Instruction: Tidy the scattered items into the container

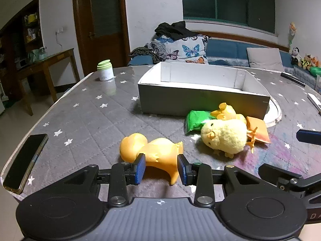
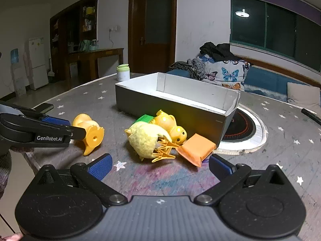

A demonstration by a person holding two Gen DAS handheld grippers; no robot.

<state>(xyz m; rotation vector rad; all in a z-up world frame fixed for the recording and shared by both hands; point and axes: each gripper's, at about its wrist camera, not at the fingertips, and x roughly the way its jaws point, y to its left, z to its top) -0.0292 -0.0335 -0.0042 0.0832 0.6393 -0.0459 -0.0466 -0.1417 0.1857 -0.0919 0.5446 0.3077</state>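
Note:
An orange rubber duck (image 1: pixel 154 150) lies on its side on the table. My left gripper (image 1: pixel 161 168) has its blue pads on either side of the duck's body, closed onto it; the duck also shows in the right wrist view (image 2: pixel 90 132). A fluffy yellow chick (image 1: pixel 224 136) (image 2: pixel 144 138), a second yellow duck (image 1: pixel 226 112) (image 2: pixel 170 124), a green packet (image 1: pixel 195 120) and an orange packet (image 2: pixel 197 147) lie in front of the grey box (image 1: pixel 200 98) (image 2: pixel 172 108). My right gripper (image 2: pixel 159 167) is open and empty, just short of the chick.
A phone (image 1: pixel 26 158) lies at the table's left edge. A white jar with a green lid (image 1: pixel 104 70) stands at the back left. A round hotplate (image 2: pixel 242 128) is set in the table to the right of the box. A sofa with cushions is behind.

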